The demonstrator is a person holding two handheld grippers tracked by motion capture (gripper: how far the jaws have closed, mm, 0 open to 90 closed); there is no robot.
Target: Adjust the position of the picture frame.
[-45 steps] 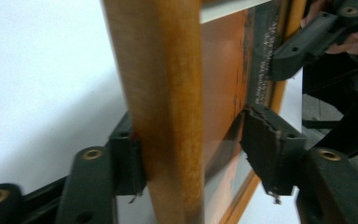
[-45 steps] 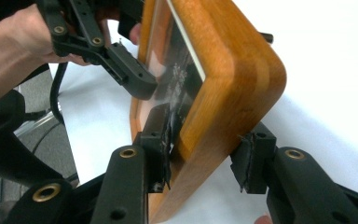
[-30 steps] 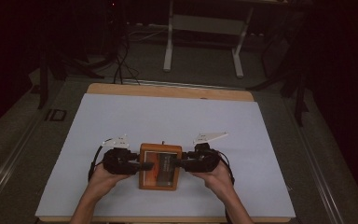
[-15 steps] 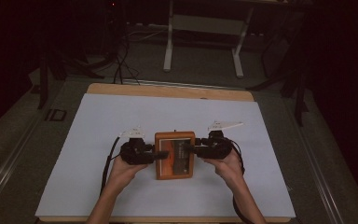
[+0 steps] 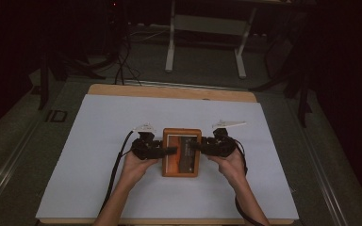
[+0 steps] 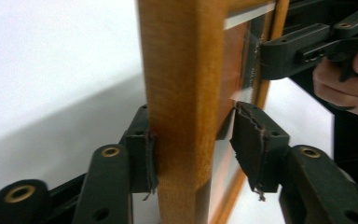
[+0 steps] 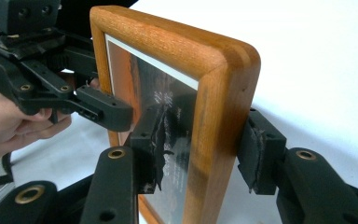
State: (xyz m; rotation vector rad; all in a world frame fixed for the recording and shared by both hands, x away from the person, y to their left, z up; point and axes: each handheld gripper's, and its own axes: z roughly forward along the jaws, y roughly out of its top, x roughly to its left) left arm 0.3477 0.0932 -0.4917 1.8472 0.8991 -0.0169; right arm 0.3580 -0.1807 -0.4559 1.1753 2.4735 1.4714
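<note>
Since a moment ago we have carried the frame (image 5: pixel 181 152) farther up the surface (image 5: pixel 94 141). Our left tool (image 5: pixel 169 150) is clamped on its left rail, one pad (image 6: pixel 147 158) on the outer face, the other on the glass side. Our right tool (image 5: pixel 194 146) grips the right rail likewise. We see the frame near the middle of the white surface, between both hands.

A white sheet (image 5: pixel 99 155) covers most of a wooden table (image 5: pixel 169 92), whose bare far edge shows beyond it. On the dark floor far behind stands a white metal stand (image 5: pixel 207 42), with black cables (image 5: pixel 122 66) trailing at far left. A rail (image 5: pixel 9 155) runs along the left.
</note>
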